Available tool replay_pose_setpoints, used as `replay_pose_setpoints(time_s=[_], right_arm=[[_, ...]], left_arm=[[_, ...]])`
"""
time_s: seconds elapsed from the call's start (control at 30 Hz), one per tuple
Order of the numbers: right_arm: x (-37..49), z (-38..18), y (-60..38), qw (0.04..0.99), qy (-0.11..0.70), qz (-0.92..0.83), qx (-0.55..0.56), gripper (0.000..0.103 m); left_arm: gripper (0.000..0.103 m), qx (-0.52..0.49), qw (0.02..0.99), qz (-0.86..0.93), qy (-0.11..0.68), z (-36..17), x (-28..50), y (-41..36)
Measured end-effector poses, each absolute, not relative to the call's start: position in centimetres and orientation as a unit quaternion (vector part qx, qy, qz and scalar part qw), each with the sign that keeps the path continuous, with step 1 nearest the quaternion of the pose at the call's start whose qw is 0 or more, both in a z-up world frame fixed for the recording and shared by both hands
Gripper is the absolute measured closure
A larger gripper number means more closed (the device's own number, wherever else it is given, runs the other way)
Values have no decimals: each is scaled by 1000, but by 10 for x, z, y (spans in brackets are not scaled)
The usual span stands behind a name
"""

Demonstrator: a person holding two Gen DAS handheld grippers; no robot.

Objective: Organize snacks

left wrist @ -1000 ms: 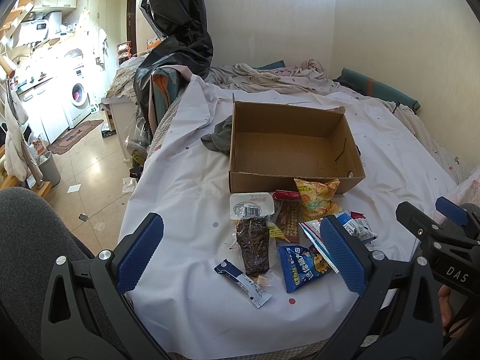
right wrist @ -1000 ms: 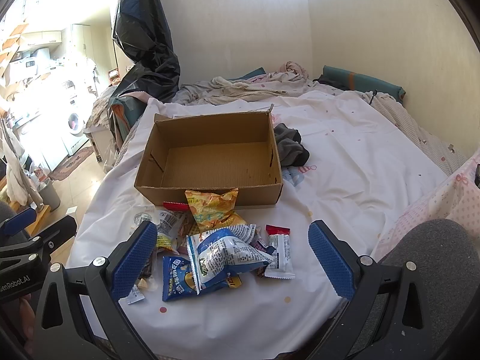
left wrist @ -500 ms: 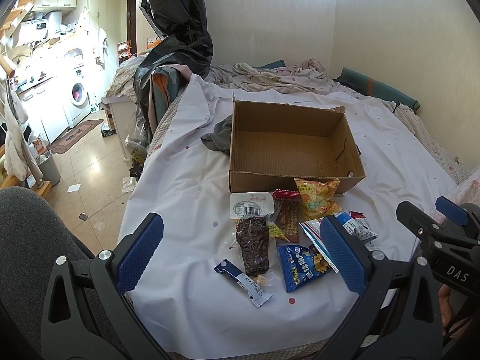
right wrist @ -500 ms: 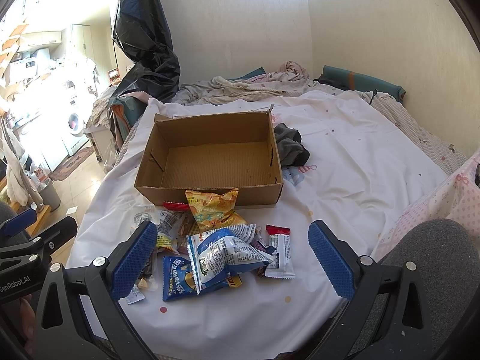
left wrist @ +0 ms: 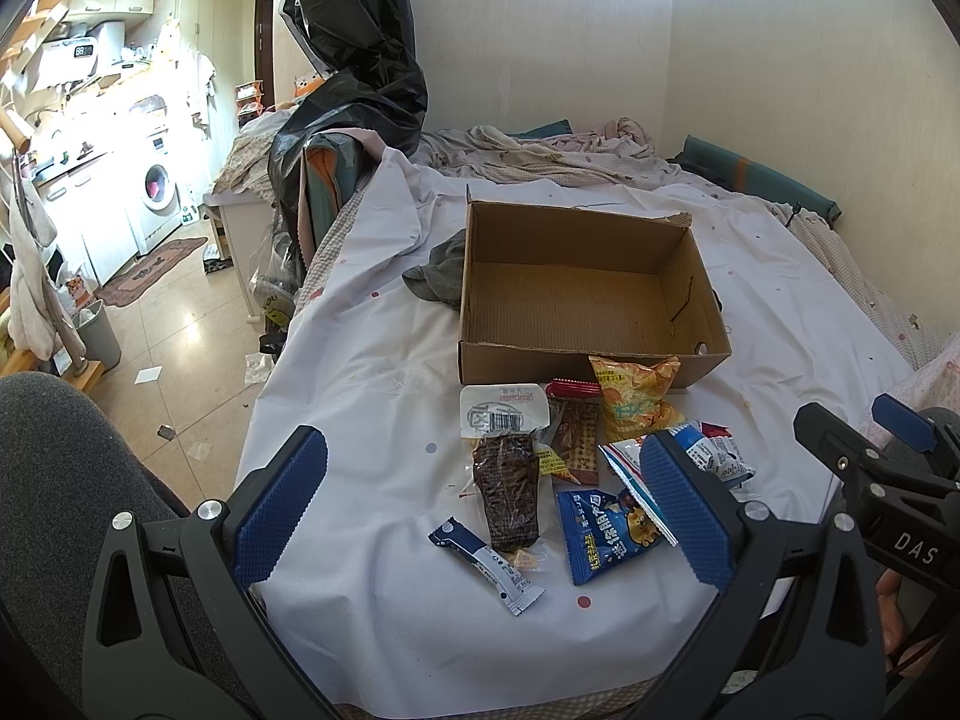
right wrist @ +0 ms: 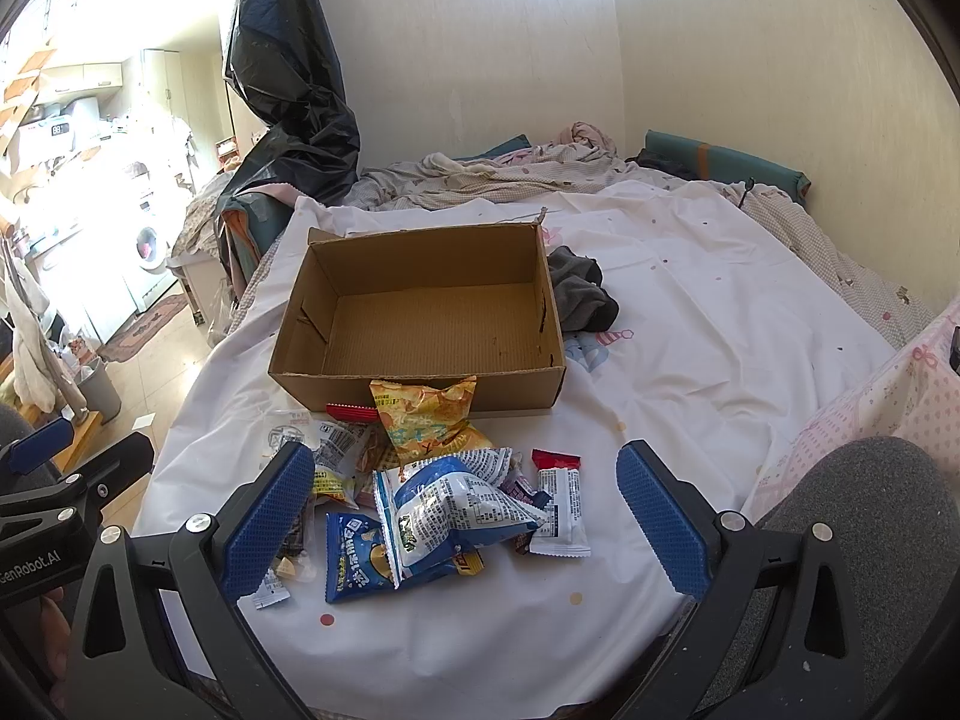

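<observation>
Since cardboard box (right wrist: 420,324) sits empty, far side of white sheet (right wrist: 690,324) | snack pile (right wrist: 444,486) just near of it, orange bag (right wrist: 429,414) touching its front wall | left gripper (left wrist: 480,510) and right gripper (right wrist: 462,516) both wide open, empty | suggest: pick top blue-white pouch (right wrist: 450,504) first, pinch a sealed edge, crinkly film slips | laundry area with washer (left wrist: 159,192) far left

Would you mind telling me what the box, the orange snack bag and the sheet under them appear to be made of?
Box: brown corrugated cardboard, matte; ribbed floor and ragged cut edges show.
Orange bag: probably thin plastic film, glossy, with crinkles and a crimped top seal.
Sheet: looks like white woven cloth, matte, dotted print, lying in soft folds.
</observation>
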State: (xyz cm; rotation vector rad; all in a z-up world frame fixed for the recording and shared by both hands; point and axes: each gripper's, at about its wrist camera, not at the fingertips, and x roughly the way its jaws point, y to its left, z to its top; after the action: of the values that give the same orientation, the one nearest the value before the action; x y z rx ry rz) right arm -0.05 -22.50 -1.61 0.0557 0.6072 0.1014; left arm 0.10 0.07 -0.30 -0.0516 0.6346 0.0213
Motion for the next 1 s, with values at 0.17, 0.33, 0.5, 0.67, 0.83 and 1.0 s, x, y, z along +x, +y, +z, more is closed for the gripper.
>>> replay_pose_setpoints(time_s=[0.17, 0.33, 0.5, 0.67, 0.83, 1.0], right_arm=[[0, -16, -226, 951, 302, 50, 32, 0], [9, -18, -235, 944, 321, 46, 64, 0], [27, -27, -245, 926, 362, 50, 98, 0], [37, -35, -251, 915, 385, 47, 113, 0], [41, -40, -250, 910, 397, 48, 111, 0], [42, -45, -251, 906, 405, 44, 114, 0]], left_arm=[[0, -36, 945, 18, 326, -11, 4, 5], [0, -89, 913, 47, 396, -29, 32, 28], [23, -122, 846, 76, 513, -76, 62, 36], [43, -177, 796, 88, 573, -122, 77, 35], [60, -175, 771, 99, 604, -147, 82, 21], [85, -149, 769, 100, 614, -152, 82, 8]])
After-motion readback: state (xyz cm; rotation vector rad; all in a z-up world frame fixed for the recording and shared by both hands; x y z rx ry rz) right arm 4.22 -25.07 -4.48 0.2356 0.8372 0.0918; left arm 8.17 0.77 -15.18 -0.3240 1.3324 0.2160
